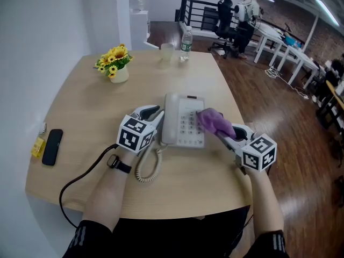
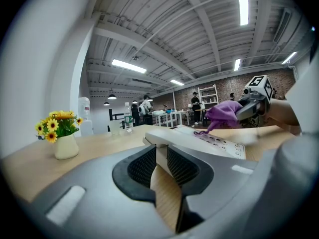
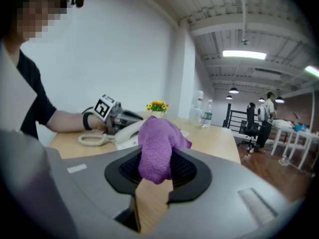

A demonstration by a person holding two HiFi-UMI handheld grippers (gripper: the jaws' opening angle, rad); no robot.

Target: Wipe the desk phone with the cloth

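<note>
Squarely between your two grippers on the wooden table (image 1: 80, 106), the desk phone (image 1: 174, 125) lies with its long axis running away from you; the right gripper (image 1: 226, 134), jaws clamped on a bunched purple cloth (image 1: 214, 121), reaches in from the phone's right, the cloth's free end resting on the keypad (image 1: 189, 123); the left gripper (image 1: 156, 113), jaws drawn narrow on the phone's left edge beside the handset, appears to steady it; the coming stroke likely runs along the keypad's length, and your right hand is the one placed for it; the phone is cream plastic, handset cradled at left, coiled cord (image 1: 148, 168) trailing toward you.
</note>
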